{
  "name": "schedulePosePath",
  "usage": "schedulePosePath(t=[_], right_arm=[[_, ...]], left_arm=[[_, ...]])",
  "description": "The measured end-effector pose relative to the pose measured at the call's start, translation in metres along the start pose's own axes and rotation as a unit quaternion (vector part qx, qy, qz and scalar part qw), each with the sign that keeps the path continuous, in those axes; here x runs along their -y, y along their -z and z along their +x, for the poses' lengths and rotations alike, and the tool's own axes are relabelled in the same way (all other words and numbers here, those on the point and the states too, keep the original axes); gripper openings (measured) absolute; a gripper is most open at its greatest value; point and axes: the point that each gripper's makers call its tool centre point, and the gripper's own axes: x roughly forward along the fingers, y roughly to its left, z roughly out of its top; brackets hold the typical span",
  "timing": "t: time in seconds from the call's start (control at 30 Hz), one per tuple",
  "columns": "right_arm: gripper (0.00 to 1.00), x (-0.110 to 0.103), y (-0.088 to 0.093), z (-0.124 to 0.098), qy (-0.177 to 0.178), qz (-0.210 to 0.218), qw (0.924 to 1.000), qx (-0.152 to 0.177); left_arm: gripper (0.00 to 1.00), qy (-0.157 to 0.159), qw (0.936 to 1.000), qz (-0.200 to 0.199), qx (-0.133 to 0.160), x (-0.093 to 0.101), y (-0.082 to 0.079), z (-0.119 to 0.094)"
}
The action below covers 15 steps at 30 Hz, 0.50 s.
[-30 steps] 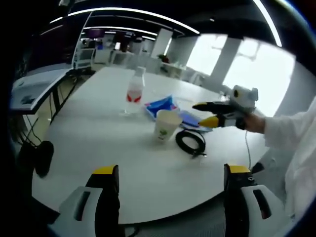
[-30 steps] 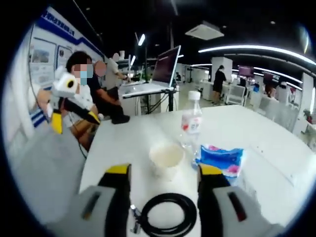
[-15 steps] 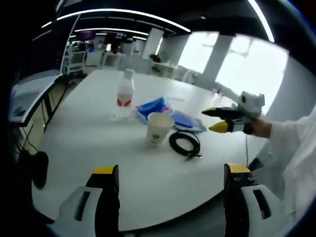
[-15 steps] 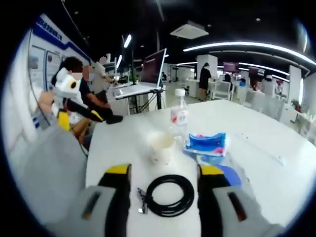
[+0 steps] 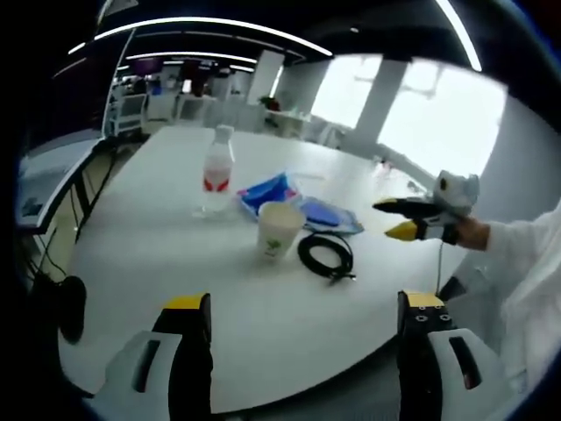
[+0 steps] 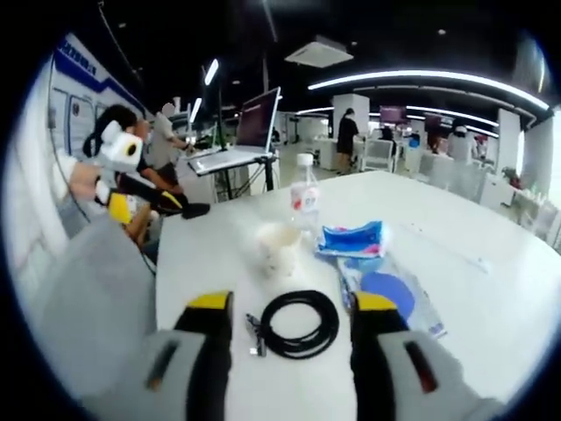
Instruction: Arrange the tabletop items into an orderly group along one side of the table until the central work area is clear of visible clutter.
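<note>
On the white table a clear water bottle with a red label stands upright. Beside it lie a blue tissue pack, a flat blue packet and a black cable coil. A paper cup stands upright in front of them. My left gripper is open, well short of the items. The right gripper hangs open above the table's right side. In the right gripper view my right gripper frames the cable coil, with the cup, bottle, tissue pack and packet beyond. The left gripper shows at the left.
A desk with a monitor and seated people stands beyond the table's far edge in the right gripper view. A dark object sits on the floor left of the table. Bare table surface stretches around the cluster.
Both views have drawn back from the cluster, so the items look smaller and farther off. The items themselves lie as before. Both grippers stay open.
</note>
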Motion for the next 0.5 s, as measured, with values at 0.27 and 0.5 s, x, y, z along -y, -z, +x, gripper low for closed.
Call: schedulePosePath(t=[0.27,0.5], right_arm=[[0.50,-0.001,0.001,-0.003,0.010,0.004,0.9999,-0.003],[0.50,0.002,-0.001,-0.015,0.035,0.010,0.9993,-0.007]], left_arm=[[0.84,0.003,1.0000,0.008,-0.002,0.001,-0.002,-0.002],[0.83,0.014,0.9997,0.016,0.010,0.002,-0.017,0.005]])
